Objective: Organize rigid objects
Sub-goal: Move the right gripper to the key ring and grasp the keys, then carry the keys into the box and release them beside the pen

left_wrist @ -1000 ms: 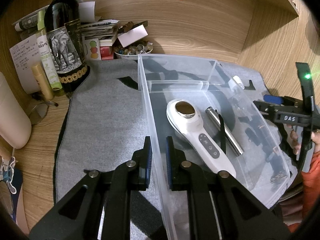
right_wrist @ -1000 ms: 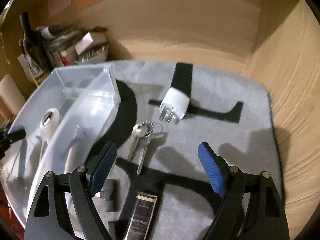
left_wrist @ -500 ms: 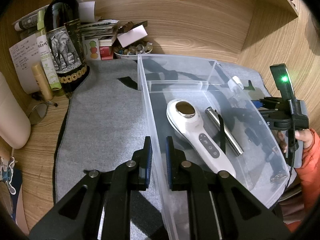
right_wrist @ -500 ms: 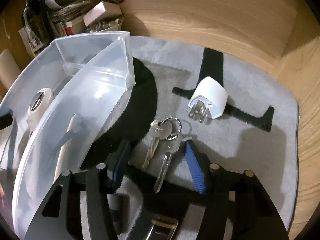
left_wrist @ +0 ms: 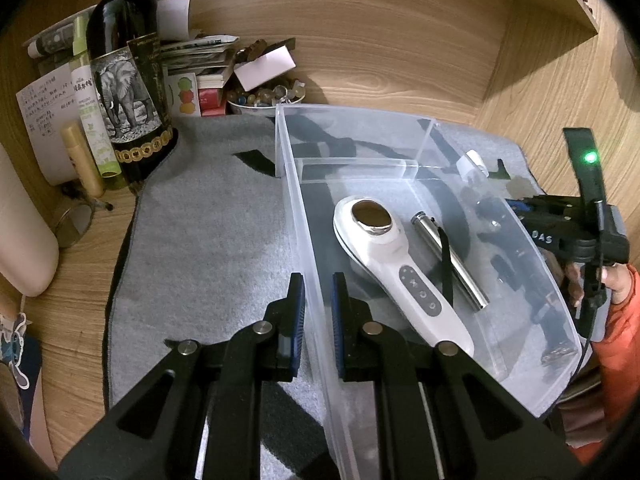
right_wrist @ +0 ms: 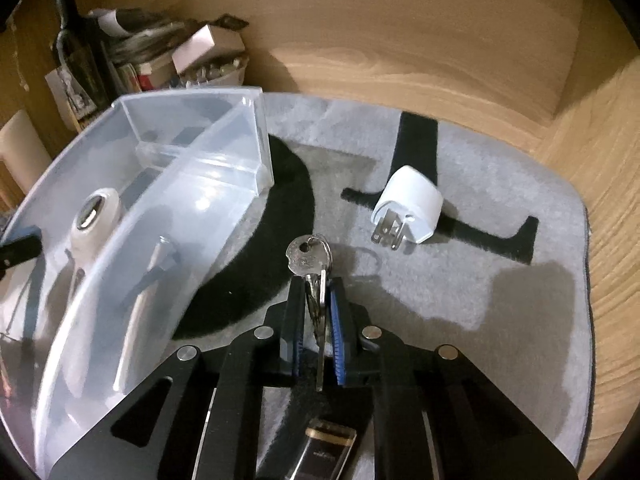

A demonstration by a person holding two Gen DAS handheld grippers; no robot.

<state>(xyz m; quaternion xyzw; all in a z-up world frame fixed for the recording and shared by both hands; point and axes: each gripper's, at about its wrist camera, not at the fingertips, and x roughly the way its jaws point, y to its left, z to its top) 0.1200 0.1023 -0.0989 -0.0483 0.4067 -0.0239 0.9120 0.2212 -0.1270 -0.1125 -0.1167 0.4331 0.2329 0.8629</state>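
A clear plastic bin (left_wrist: 304, 240) stands on a grey mat. My left gripper (left_wrist: 318, 294) is shut on the bin's left wall. Inside lie a white handheld device (left_wrist: 400, 268) and a silver flashlight (left_wrist: 452, 260). In the right wrist view my right gripper (right_wrist: 316, 300) is shut on a bunch of keys (right_wrist: 310, 258), lifted a little off the mat (right_wrist: 460, 280), to the right of the bin (right_wrist: 208, 200). A white plug adapter (right_wrist: 412, 204) lies on the mat beyond the keys. A dark flat object with gold trim (right_wrist: 326, 446) lies under the right gripper.
A wine bottle (left_wrist: 128, 80), a green tube (left_wrist: 90, 96), papers and a bowl of small items (left_wrist: 264, 96) crowd the back left corner. Wooden walls close the back and right. A cream cylinder (left_wrist: 20, 240) stands at the far left.
My right gripper has come down over the keys, shut on them, and lifted them a little. My left gripper has stayed shut on the bin wall.
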